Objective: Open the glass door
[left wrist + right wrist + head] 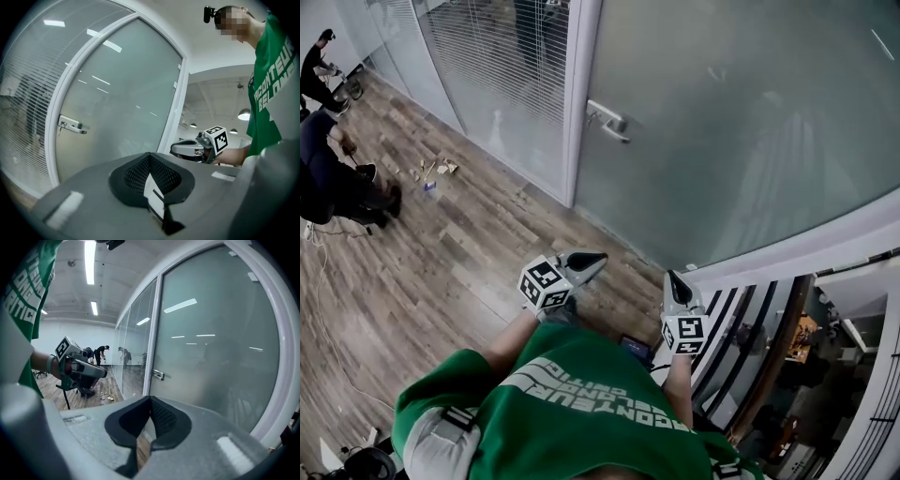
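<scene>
Evidently, the task was not yet engaged at the time of inspection. The left gripper (589, 261) and the right gripper (676, 284) were held side by side, close before the person's green shirt (581, 412), and both were pointed toward the glass door (741, 141).

In each gripper's own view the jaws were seen brought fully together, pad against pad, with nothing caught between them. This was judged consistent with an approach: nothing had to be carried, and closed jaws present a firm, narrow tip for pressing on a lever.

The door was found shut, its frosted pane lying flush against the white frame post (581, 94). The lever handle (609, 120) was mounted at the pane's edge beside that post. It lay ahead of both tools and well apart from them: up and to the left of the left gripper's jaws, and almost straight ahead of the right gripper's jaws, slightly above them. No contact with door or handle was observed.

A blinded partition (497, 66) stood beyond the post, to the left of both tools, and wooden floor (469, 253) lay beneath them.

The next step was judged to be closing the remaining gap to the handle.
</scene>
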The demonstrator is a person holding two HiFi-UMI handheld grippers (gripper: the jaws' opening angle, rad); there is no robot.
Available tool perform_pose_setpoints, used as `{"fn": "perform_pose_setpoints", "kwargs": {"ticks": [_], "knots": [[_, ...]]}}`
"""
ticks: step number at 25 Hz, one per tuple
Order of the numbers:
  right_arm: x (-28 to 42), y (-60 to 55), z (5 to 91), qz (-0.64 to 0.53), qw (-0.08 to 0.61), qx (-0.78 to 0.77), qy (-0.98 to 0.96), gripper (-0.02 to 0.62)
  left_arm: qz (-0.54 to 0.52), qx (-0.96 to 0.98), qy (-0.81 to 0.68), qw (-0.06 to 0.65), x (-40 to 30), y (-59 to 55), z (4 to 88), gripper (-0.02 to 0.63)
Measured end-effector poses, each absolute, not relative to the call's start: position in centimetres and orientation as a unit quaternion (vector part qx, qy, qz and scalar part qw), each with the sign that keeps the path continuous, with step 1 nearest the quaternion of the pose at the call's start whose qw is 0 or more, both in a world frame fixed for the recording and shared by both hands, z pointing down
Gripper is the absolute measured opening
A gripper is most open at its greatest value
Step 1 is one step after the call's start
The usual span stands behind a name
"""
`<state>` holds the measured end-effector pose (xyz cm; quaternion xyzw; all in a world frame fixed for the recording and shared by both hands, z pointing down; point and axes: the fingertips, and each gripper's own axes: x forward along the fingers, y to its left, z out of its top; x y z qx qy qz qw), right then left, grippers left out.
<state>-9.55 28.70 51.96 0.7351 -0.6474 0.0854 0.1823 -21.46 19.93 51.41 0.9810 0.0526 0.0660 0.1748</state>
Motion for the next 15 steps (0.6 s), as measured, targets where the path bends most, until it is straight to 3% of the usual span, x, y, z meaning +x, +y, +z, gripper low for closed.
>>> {"fn": "perform_pose_setpoints", "kwargs": {"ticks": [15], "knots": [[-9.9, 16.8, 51.2, 0.062, 0.190, 0.691, -0.695, -0.008, 0.068, 0.983, -0.029, 0.169, -24.6, 10.4, 50.7, 0.015]]}}
